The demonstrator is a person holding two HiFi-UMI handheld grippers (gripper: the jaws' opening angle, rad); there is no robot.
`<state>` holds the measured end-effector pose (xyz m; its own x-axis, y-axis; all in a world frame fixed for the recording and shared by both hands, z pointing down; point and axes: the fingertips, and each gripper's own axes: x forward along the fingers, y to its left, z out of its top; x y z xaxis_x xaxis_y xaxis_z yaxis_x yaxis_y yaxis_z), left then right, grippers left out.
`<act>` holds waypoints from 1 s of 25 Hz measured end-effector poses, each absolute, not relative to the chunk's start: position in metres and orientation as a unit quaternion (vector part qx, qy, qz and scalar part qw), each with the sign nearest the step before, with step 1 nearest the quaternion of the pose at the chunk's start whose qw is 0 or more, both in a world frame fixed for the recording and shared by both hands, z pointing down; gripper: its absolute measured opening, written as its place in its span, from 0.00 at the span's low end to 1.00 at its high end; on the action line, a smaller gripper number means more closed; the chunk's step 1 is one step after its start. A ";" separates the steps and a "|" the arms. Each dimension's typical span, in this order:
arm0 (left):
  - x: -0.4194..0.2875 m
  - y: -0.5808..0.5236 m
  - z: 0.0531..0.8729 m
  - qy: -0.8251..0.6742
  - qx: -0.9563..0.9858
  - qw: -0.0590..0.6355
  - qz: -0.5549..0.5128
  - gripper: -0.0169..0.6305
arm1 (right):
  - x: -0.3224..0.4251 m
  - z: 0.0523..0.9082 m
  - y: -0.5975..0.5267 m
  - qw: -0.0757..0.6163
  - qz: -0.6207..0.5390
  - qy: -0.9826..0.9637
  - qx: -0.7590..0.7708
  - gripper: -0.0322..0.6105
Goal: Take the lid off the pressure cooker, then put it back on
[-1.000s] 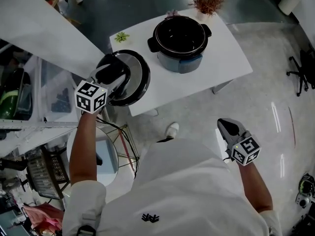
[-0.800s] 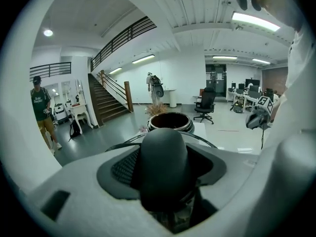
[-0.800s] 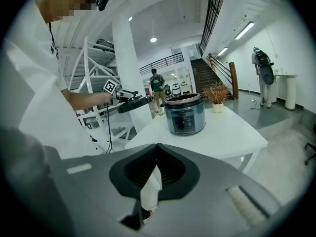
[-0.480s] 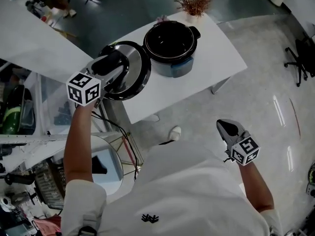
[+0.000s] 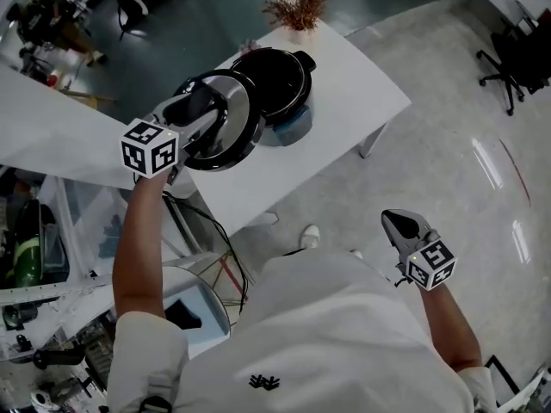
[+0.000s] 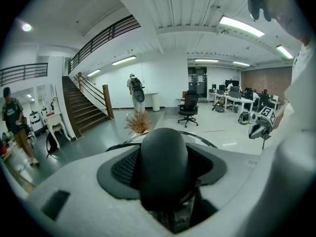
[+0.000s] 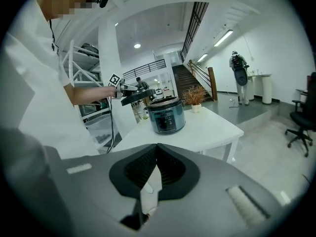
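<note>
Left gripper (image 5: 196, 110) clamped on the lid (image 5: 239, 123) knob (image 6: 164, 167), right gripper (image 5: 398, 222) pressed shut, empty. Might seat crooked on the pressure cooker (image 5: 291, 120) if lowered tilted, one-handed.

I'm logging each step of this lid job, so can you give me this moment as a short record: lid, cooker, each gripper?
lid: off the pot, held in the air at its left edge
pressure cooker: open, standing on the white table
left gripper: shut on the lid's knob
right gripper: shut, empty, low at the person's side, away from the table
stage: lid not yet back on
</note>
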<state>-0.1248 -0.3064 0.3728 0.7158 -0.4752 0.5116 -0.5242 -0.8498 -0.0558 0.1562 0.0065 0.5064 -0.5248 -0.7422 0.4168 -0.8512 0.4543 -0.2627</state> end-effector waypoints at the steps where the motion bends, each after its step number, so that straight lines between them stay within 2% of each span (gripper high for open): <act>1: -0.117 -0.310 0.374 -0.264 0.926 0.045 0.265 0.46 | 0.159 0.507 0.008 0.120 0.225 -0.841 0.478 0.07; 14: -0.028 -0.355 0.395 -0.199 0.937 0.025 0.286 0.46 | 0.178 0.514 0.027 0.111 0.244 -0.803 0.532 0.07; 25: 0.006 -0.383 0.418 -0.177 0.934 0.012 0.309 0.46 | 0.182 0.515 0.022 0.115 0.249 -0.792 0.546 0.07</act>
<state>0.0060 -0.3832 0.4178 0.7462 -0.3238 0.5817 -0.3384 -0.9369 -0.0874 0.1816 0.0223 0.5154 -0.3774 -0.8075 0.4533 -0.9217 0.2803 -0.2682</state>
